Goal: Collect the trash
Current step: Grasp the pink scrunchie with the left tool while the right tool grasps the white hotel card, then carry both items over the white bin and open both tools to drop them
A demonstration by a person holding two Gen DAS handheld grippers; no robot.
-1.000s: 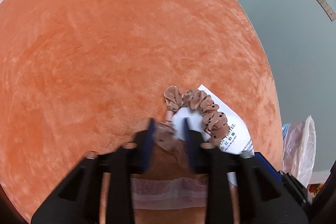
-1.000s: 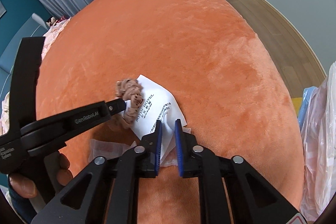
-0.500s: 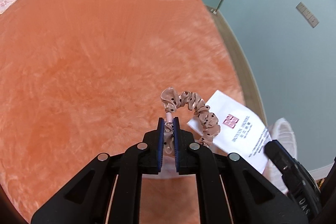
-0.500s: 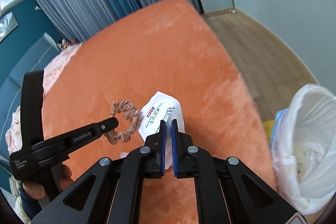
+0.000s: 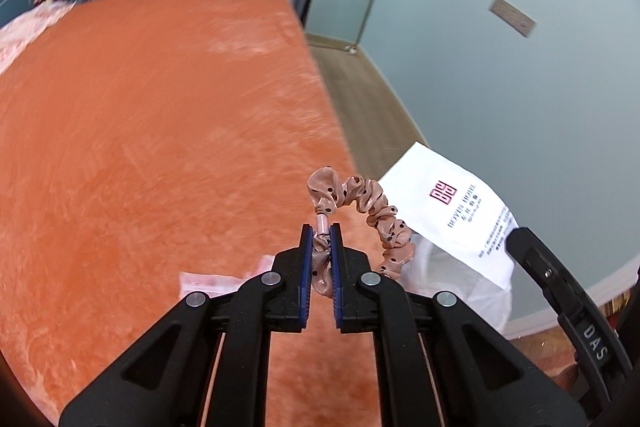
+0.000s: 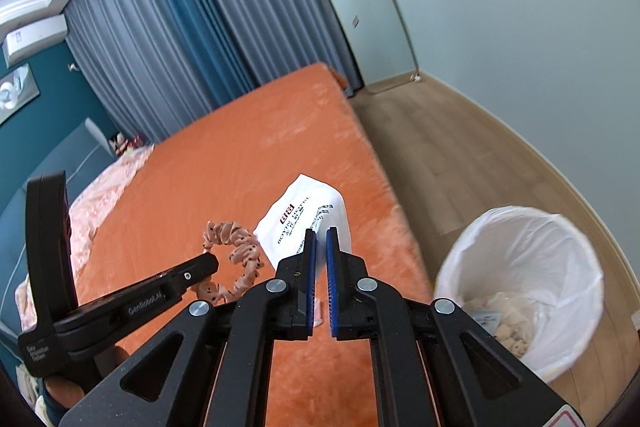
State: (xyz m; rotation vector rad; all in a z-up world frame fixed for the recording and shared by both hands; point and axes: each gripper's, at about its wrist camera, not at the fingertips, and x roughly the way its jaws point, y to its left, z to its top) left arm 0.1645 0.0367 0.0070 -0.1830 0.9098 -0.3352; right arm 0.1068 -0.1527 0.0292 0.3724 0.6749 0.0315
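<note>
My left gripper (image 5: 320, 229) is shut on a pink dotted scrunchie (image 5: 372, 211) and holds it in the air above the orange bed (image 5: 140, 147). It also shows in the right wrist view (image 6: 240, 251). My right gripper (image 6: 321, 233) is shut on a white printed hotel bag (image 6: 308, 223), lifted off the bed; the bag also shows in the left wrist view (image 5: 452, 203). A bin with a white liner (image 6: 524, 267) stands on the floor to the right and holds some trash.
A clear wrapper (image 5: 212, 281) lies on the bed below the left gripper. A wooden floor (image 6: 440, 147) runs along the bed's right side. Curtains (image 6: 180, 27) and pink bedding (image 6: 108, 195) are at the back.
Both grippers have risen from the bed, carrying the scrunchie and the white bag up. The left jaws closed on the scrunchie. The view has swung right, bringing the bin into sight.
</note>
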